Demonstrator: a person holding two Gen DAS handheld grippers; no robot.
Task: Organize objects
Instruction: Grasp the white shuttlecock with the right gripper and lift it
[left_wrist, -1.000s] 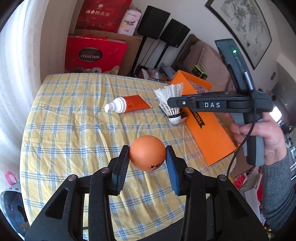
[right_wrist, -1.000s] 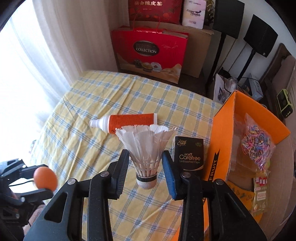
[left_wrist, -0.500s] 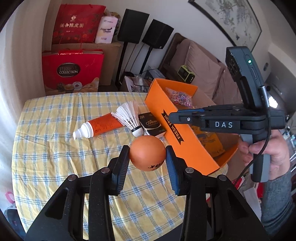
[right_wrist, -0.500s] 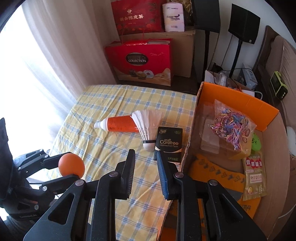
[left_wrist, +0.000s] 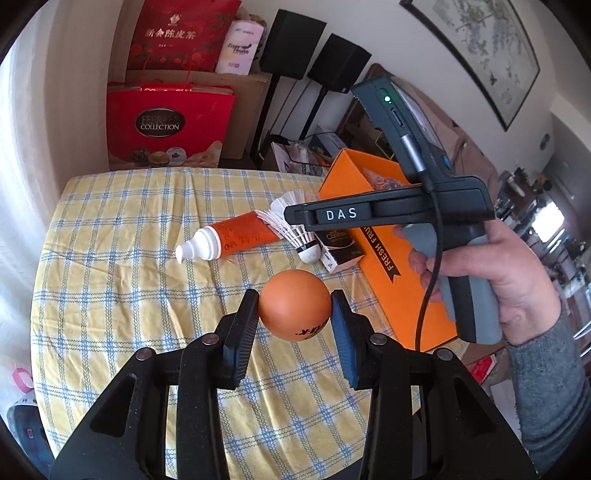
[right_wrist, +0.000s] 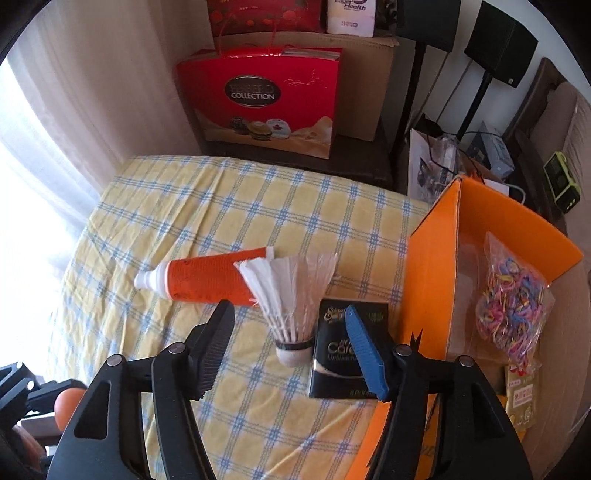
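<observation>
Two hand-held grippers are in use over a table (right_wrist: 155, 206) covered with a yellow and blue checked cloth. Left hand-held gripper (left_wrist: 294, 314): both pads press on an orange ball (left_wrist: 294, 309), which is held clear of the cloth; black lettering shows on the ball's lower side. In the right wrist view this same ball (right_wrist: 68, 404) appears at the lower left edge, partly hidden. Right hand-held gripper (right_wrist: 286, 345): jaws opening, with a white feather shuttlecock (right_wrist: 291, 295) seen between them but touched by neither pad. The shuttlecock lies on the cloth, cork end toward the camera, feathers fanned toward the far side. Its feathers overlap the flat end of an orange tube with a white cap (right_wrist: 207, 277), which lies on its side just behind and to the left. Just beside the shuttlecock's right side lies a black tissue pack (right_wrist: 341, 354) marked "Carefree", partly covered by the blue pad. An open orange box (right_wrist: 432, 266) stands at the table's right edge, against the pack; inside it are a clear bag of coloured rubber bands (right_wrist: 511, 302) and some flat packets. In the left wrist view a person's right hand (left_wrist: 498, 266) in a grey sleeve grips the handle of the right hand-held gripper, above the orange box. Beyond the table stands a red gift bag (right_wrist: 266, 96) marked "Collection".
</observation>
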